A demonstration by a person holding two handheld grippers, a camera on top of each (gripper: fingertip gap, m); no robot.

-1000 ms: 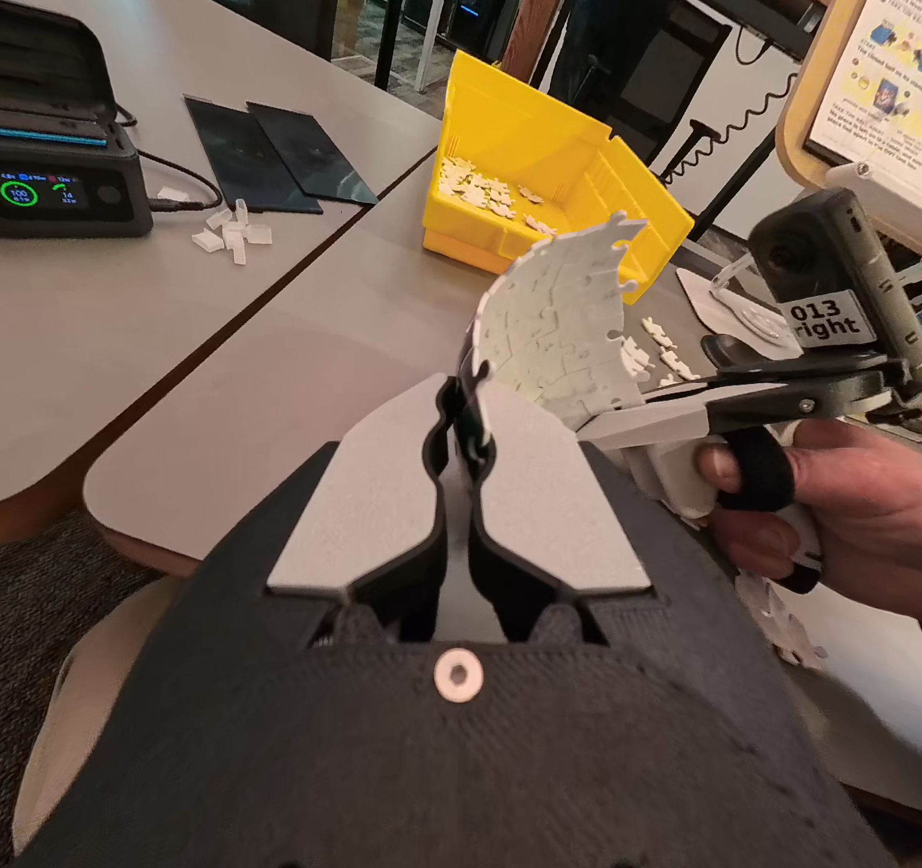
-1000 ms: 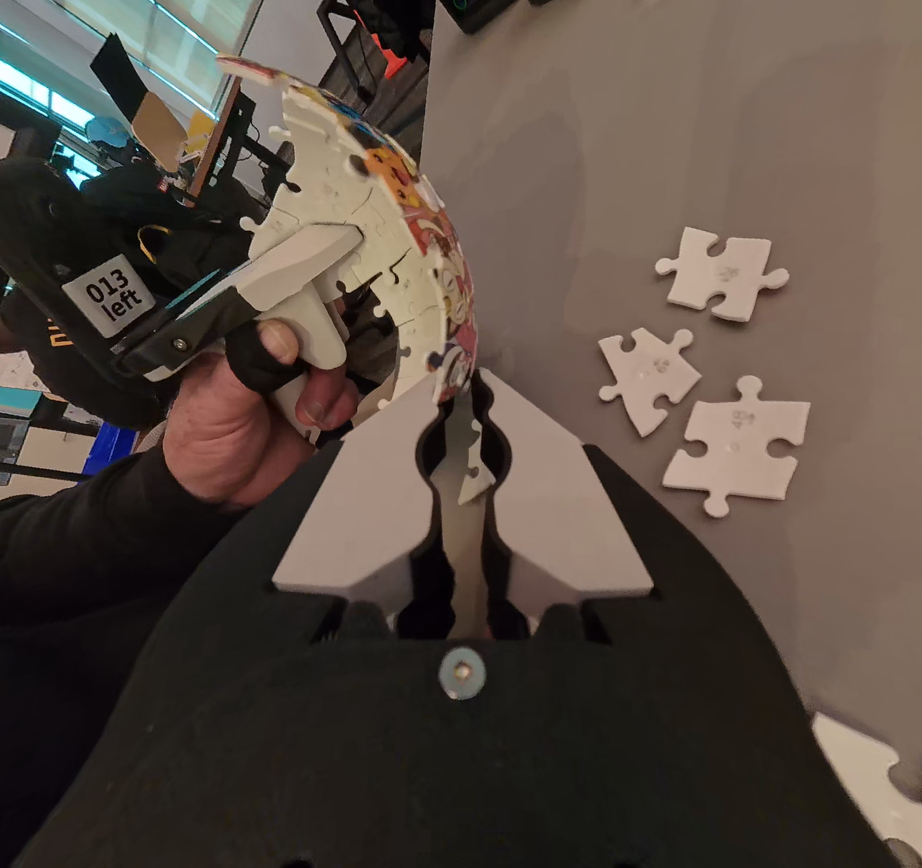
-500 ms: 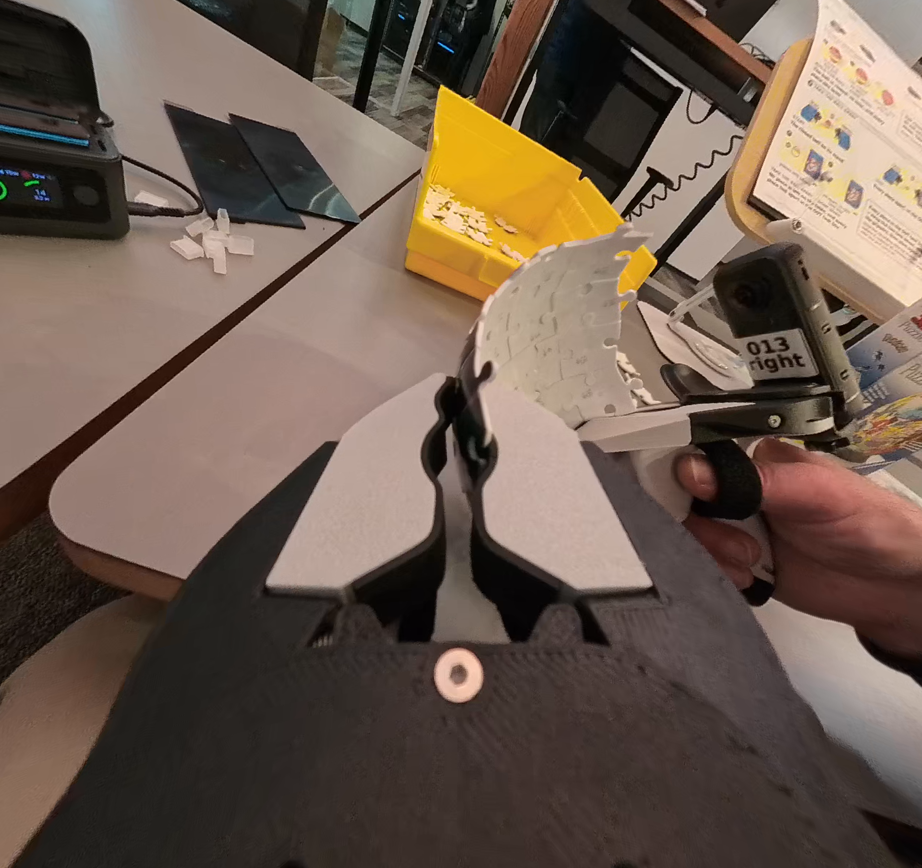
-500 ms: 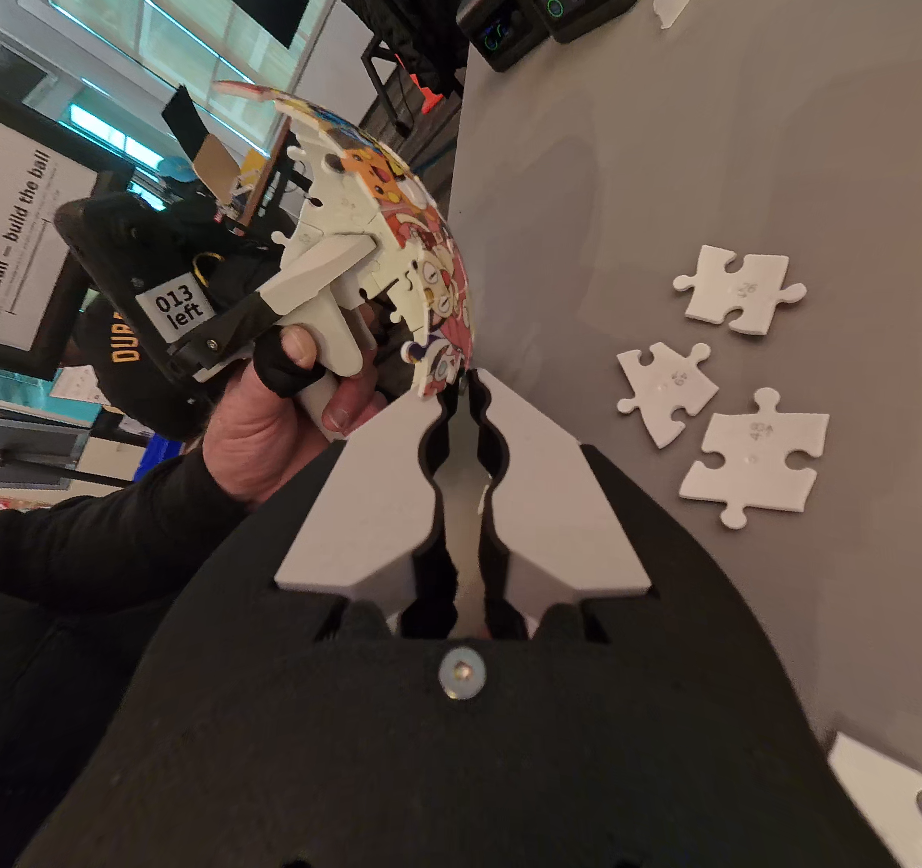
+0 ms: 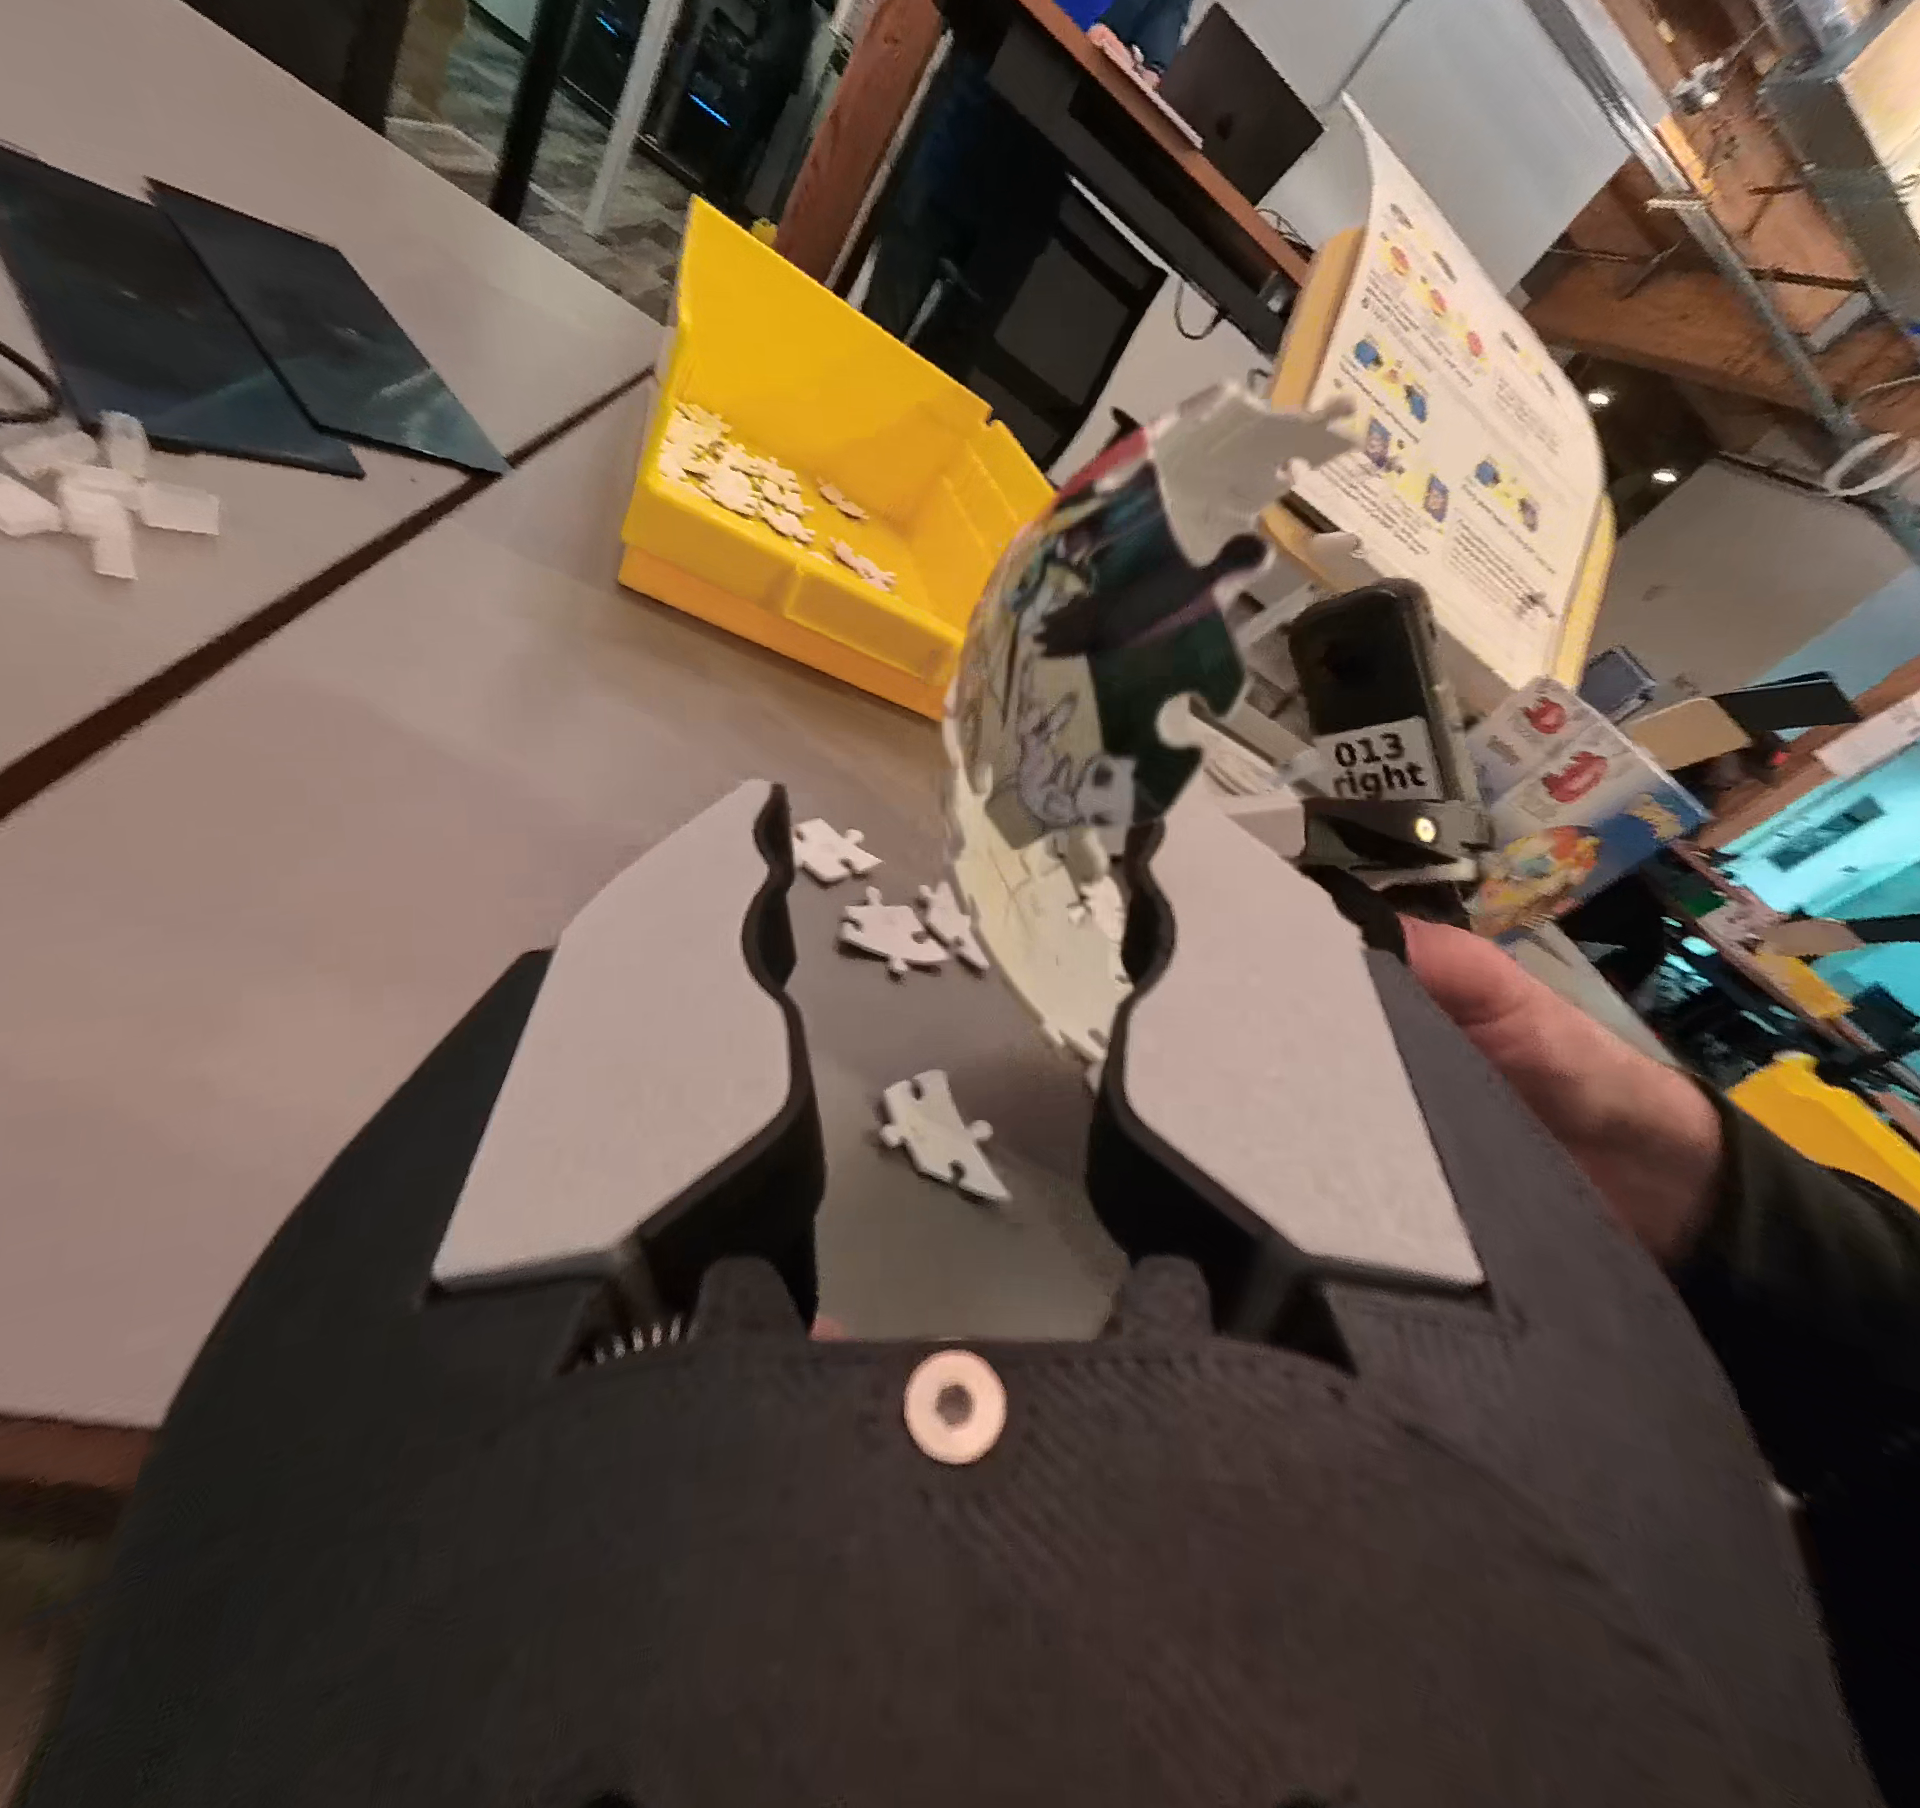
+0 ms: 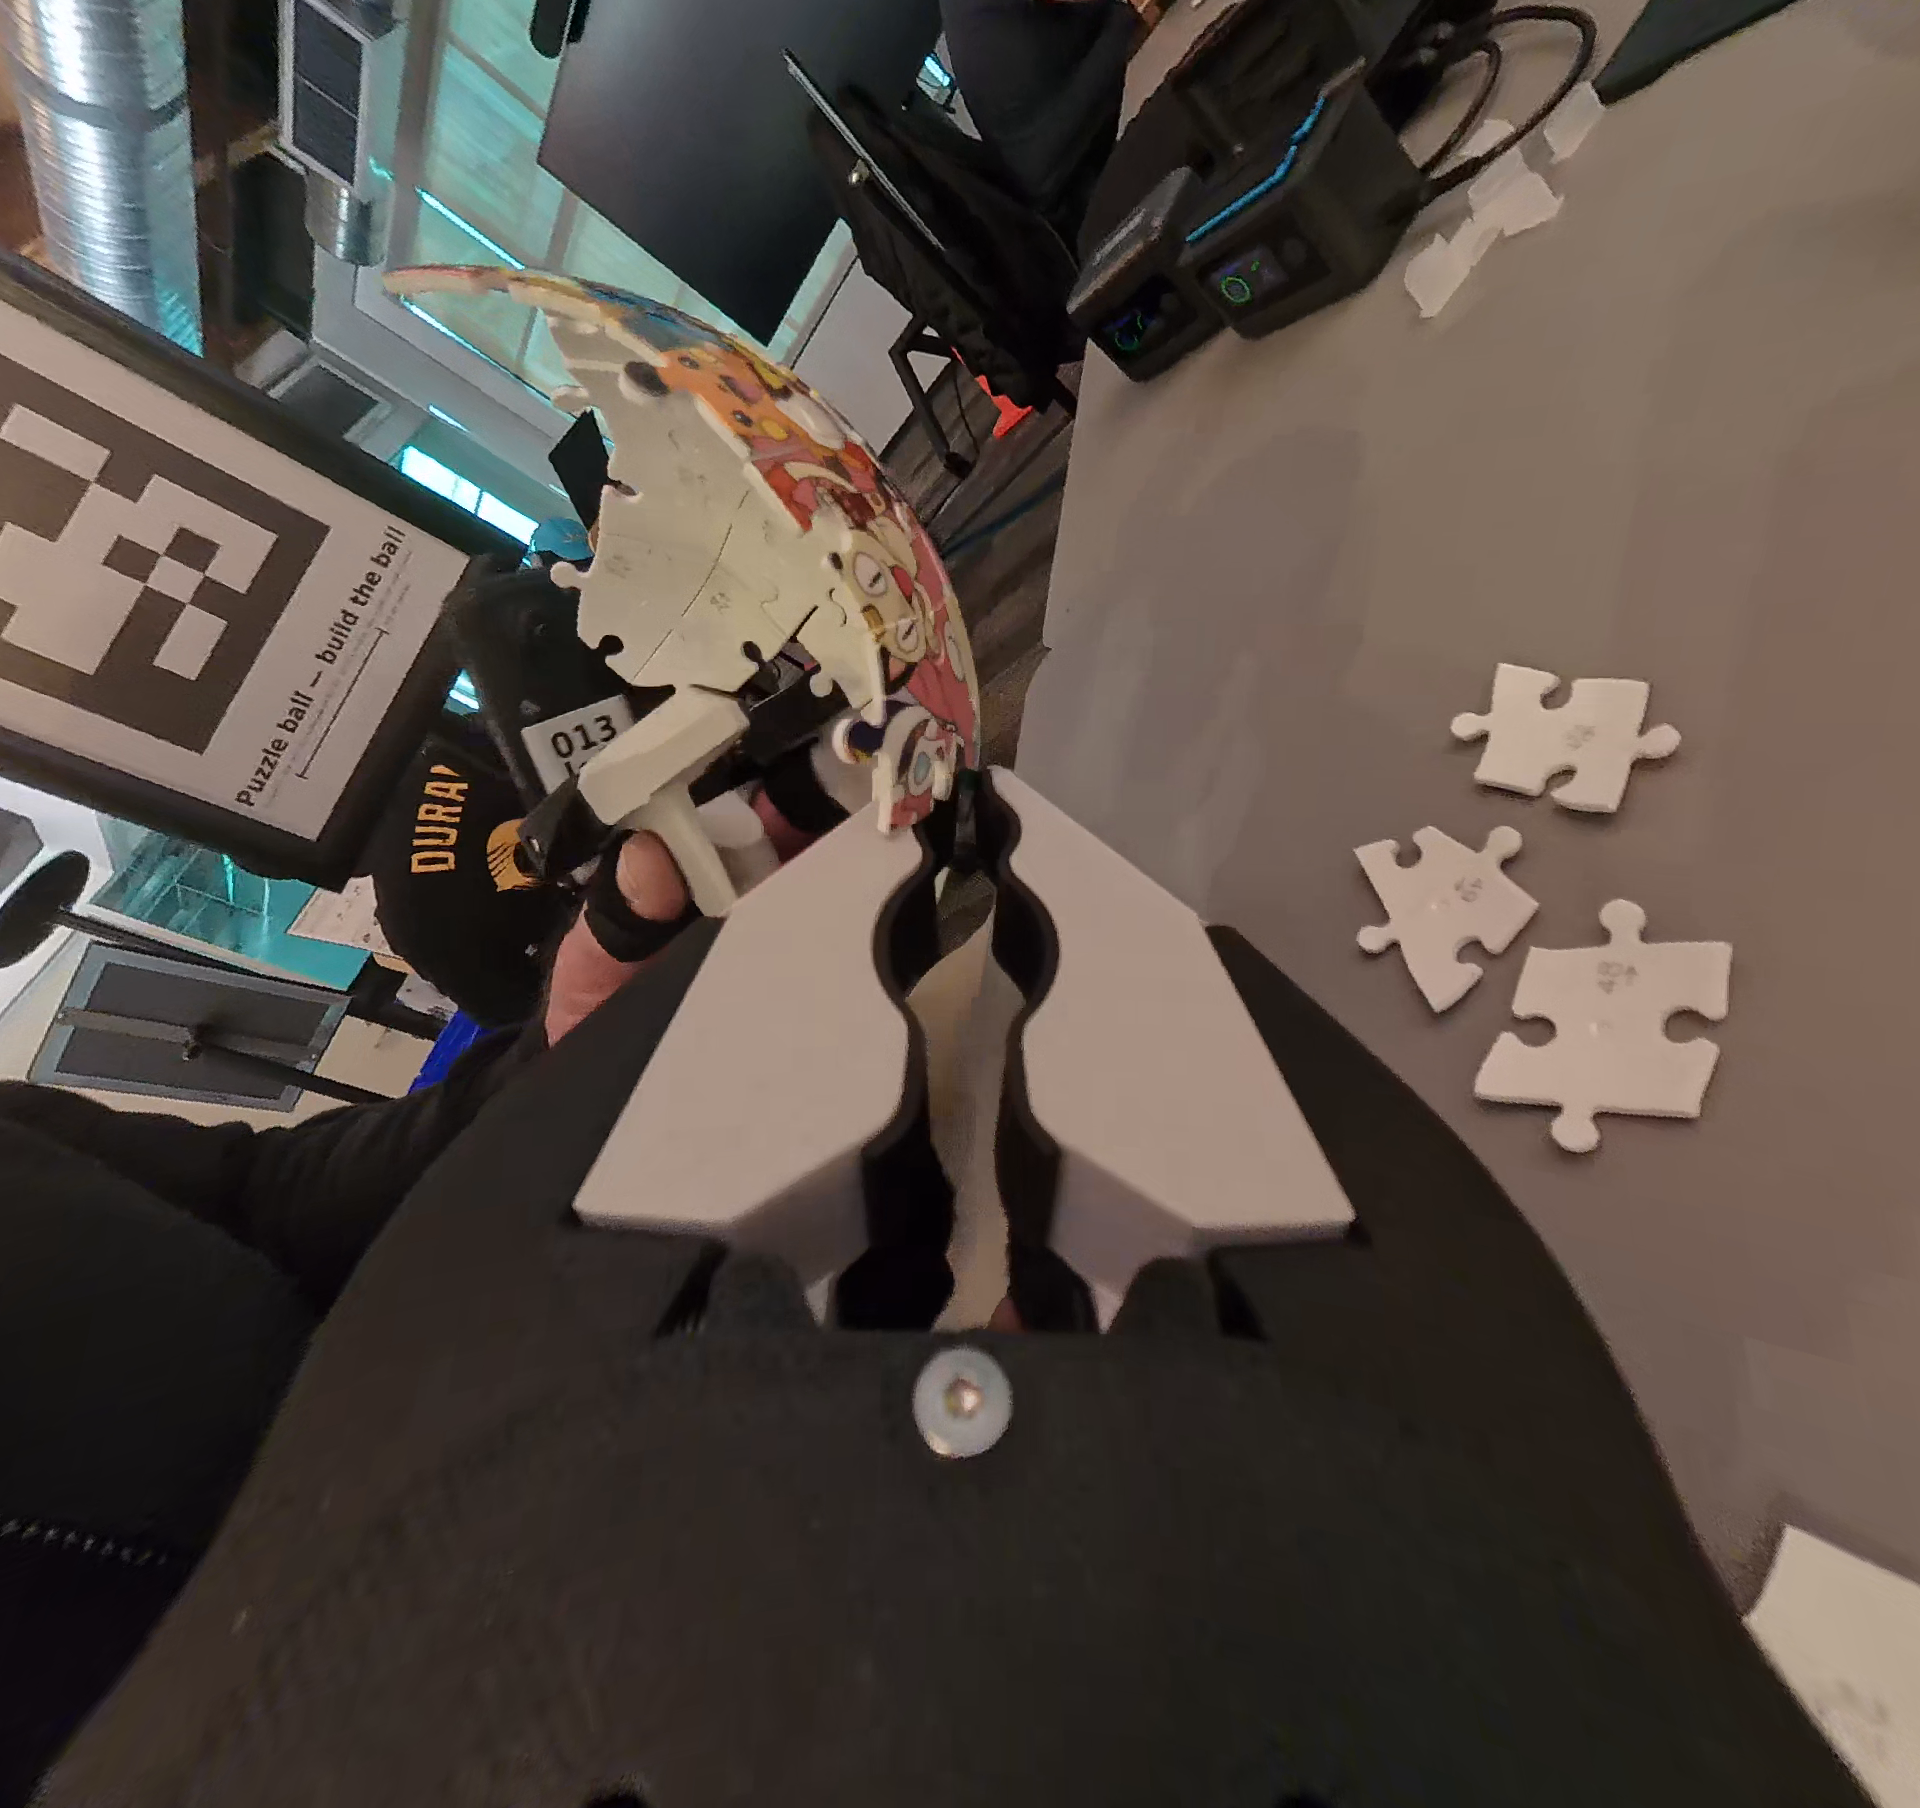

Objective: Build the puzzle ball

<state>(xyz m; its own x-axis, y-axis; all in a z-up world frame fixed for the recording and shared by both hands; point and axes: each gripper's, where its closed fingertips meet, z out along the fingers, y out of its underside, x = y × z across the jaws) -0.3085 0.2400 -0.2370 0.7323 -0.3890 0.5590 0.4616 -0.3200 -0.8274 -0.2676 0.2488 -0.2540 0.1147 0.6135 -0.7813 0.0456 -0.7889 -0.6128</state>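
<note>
While our left gripper (image 5: 951,911) spreads its jaws wide over loose white puzzle pieces (image 5: 899,927) on the grey surface (image 5: 312,823), our right gripper (image 6: 961,823) clamps the half-built puzzle ball (image 6: 769,553), beyond its jaws.

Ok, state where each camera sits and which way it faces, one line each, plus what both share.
Left wrist view: on the open left gripper, facing across the table toward the yellow bin and puzzle ball; the person's right hand shows.
Right wrist view: on the right gripper, shut on the puzzle ball's edge, facing along the table past loose pieces; the left hand shows.
Shared: puzzle ball, table, loose pieces.
</note>
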